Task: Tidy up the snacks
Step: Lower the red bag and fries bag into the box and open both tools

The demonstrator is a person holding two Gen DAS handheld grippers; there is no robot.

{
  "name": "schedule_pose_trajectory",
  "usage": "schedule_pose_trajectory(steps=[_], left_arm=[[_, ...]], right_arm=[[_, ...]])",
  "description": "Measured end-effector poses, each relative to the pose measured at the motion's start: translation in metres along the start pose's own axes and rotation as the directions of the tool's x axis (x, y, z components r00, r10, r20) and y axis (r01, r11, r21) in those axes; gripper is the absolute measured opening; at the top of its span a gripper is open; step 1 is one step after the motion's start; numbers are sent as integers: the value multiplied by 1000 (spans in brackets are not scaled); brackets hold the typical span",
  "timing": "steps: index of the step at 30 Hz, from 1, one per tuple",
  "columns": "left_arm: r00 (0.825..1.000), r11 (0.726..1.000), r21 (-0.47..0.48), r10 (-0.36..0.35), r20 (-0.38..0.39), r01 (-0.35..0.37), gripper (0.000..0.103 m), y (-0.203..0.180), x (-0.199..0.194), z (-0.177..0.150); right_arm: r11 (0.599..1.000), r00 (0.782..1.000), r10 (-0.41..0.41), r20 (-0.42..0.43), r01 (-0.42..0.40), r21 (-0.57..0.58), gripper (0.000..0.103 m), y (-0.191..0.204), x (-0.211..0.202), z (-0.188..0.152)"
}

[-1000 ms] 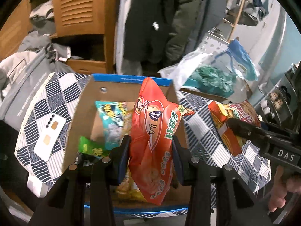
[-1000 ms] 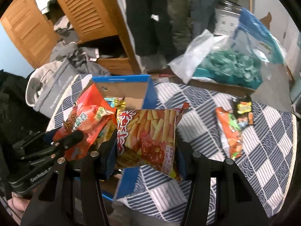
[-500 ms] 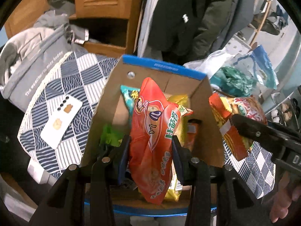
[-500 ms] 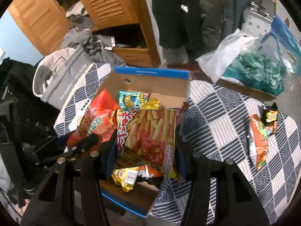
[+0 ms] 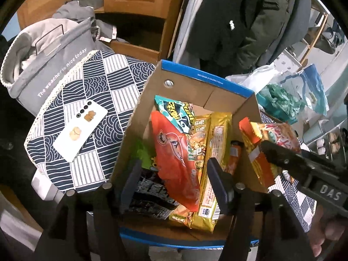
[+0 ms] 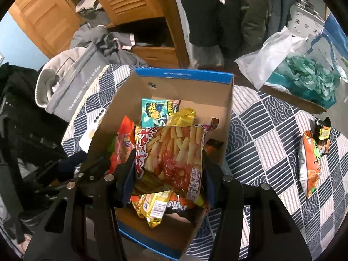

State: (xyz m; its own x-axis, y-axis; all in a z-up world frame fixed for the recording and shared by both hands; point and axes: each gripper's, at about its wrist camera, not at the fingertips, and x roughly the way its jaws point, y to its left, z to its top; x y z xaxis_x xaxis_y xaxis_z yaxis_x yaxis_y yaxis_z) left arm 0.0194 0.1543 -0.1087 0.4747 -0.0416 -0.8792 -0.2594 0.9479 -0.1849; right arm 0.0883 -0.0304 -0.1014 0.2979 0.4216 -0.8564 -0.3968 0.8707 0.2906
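An open cardboard box (image 5: 202,79) with a blue rim holds several snack packets. My left gripper (image 5: 174,174) hangs over it with its jaws opening. The orange-red snack bag (image 5: 174,158) lies between them on the other packets, and the pads stand clear of it. My right gripper (image 6: 168,174) is shut on a bag of fries-shaped snacks (image 6: 171,154) just above the box (image 6: 182,75). In the left wrist view the right gripper (image 5: 282,154) and its fries bag (image 5: 271,134) show at the box's right wall. The right wrist view catches the left gripper (image 6: 87,169) at the left.
A white phone (image 5: 80,128) lies on the patterned tablecloth left of the box. A grey tote bag (image 5: 54,61) stands beyond it. Two more snack packets (image 6: 311,165) lie on the cloth to the right. A plastic bag with teal stuff (image 6: 304,74) sits at the back right.
The left jaws have parted and the orange-red bag has dropped from upright to lying in the box. Both grippers moved in over the box. The right one still holds the fries bag.
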Motion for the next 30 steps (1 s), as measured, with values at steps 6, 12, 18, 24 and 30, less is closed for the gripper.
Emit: schedule_pose_trajectory(steps=[6, 12, 18, 24, 30], left_arm=[[1000, 1000, 6, 8, 21, -9, 66, 0, -8, 2], [1000, 1000, 11, 8, 21, -8, 66, -3, -8, 2], [1000, 1000, 23, 7, 27, -7, 66, -11, -11, 2], [999, 998, 57, 2, 37, -4, 66, -30, -15, 0], [999, 993, 119, -11, 41, 6, 66, -56, -19, -4]], right_arm=[[1000, 1000, -6, -17, 6, -16, 55, 2, 7, -1], [1000, 1000, -8, -13, 8, -28, 59, 2, 6, -3], [999, 1000, -26, 12, 26, -19, 66, -3, -3, -3], [998, 997, -60, 44, 61, -11, 75, -13, -17, -4], [996, 994, -85, 68, 85, 8, 75, -28, -34, -8]])
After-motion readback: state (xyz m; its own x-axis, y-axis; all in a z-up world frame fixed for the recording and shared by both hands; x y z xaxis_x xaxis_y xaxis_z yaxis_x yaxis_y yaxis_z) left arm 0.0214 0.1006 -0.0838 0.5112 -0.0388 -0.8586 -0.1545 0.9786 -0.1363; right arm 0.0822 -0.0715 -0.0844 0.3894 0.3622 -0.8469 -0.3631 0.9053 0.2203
